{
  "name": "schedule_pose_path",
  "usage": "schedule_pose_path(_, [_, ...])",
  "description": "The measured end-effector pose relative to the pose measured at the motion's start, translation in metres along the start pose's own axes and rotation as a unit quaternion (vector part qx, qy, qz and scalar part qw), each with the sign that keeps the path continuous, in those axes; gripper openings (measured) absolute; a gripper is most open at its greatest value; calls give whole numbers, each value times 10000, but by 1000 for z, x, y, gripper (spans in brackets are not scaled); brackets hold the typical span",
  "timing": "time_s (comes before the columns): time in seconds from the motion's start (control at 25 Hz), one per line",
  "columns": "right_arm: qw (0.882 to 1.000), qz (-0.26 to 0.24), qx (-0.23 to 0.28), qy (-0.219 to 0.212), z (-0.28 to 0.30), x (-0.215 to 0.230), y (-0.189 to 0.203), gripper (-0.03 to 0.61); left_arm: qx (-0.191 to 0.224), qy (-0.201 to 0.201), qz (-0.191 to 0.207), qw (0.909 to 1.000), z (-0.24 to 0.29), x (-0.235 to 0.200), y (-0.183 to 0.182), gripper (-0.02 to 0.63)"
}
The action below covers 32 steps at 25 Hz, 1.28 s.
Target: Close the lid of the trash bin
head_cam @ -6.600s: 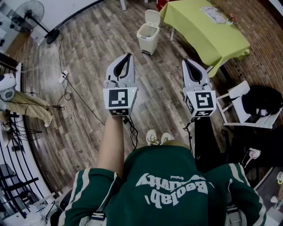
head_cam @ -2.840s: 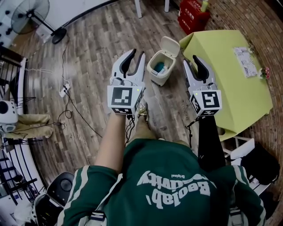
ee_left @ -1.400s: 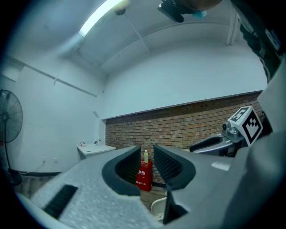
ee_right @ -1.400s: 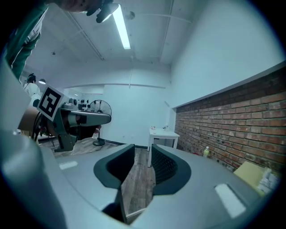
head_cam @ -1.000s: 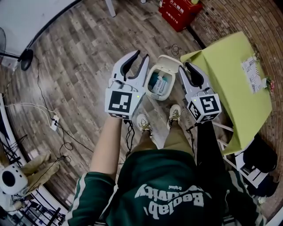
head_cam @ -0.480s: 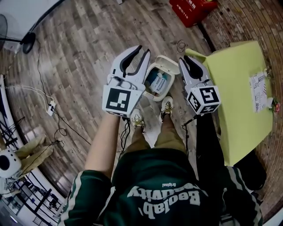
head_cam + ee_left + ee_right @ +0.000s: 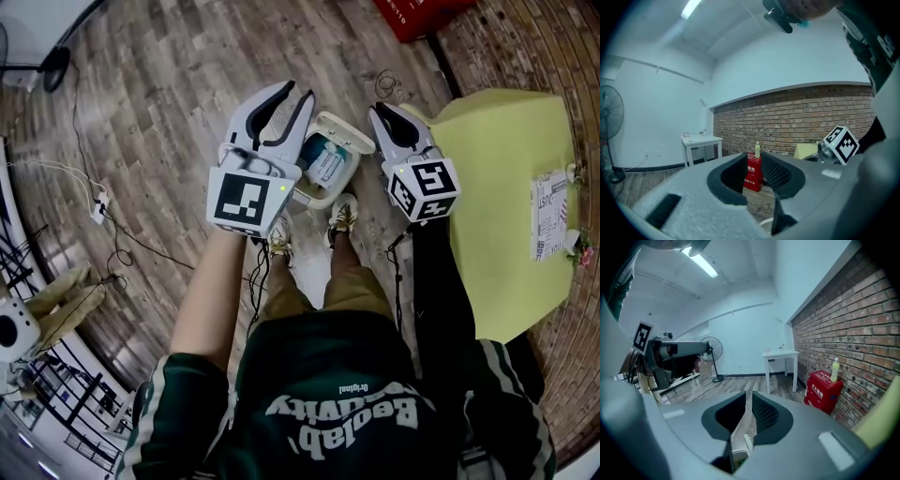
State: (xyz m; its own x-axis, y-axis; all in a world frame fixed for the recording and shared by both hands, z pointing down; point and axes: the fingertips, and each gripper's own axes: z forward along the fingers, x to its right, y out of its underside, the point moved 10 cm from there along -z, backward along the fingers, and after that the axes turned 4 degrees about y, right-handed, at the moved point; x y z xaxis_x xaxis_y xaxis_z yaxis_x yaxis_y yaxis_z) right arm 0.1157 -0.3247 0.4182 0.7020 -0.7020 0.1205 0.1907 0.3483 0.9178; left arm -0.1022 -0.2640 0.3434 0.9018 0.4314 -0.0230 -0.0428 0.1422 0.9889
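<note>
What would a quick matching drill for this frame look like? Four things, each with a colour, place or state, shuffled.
Things:
1. lid
2. tablecloth
3. box
4. bottle

Colour, place or state:
A. red
B. raised, bin open
C. yellow-green
D. standing on the box

Pairs: 1-B, 2-C, 3-A, 4-D

Red box [image 7: 752,174] reads "119"
</note>
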Motion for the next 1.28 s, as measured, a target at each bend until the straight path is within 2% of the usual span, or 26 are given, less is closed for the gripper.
schedule_pose_path(0.28, [9993,196,-301,111,19,15,27,67,-229,-99,-16,9997,5,-7,15,101])
schedule_pose_path(0.72, [9954,9,-961,62,45,23,67,75,-154,-131,-166,9997,2,-13,25,100])
schedule_pose_path(1.12, [9853,107,-1706,-67,77,36,122,75,-250,-246,-221,9991,-8,-18,36,100])
schedule_pose_path(1.28, [9802,102,-1974,-106,87,40,138,75,-261,-277,-391,9985,-13,-20,41,100])
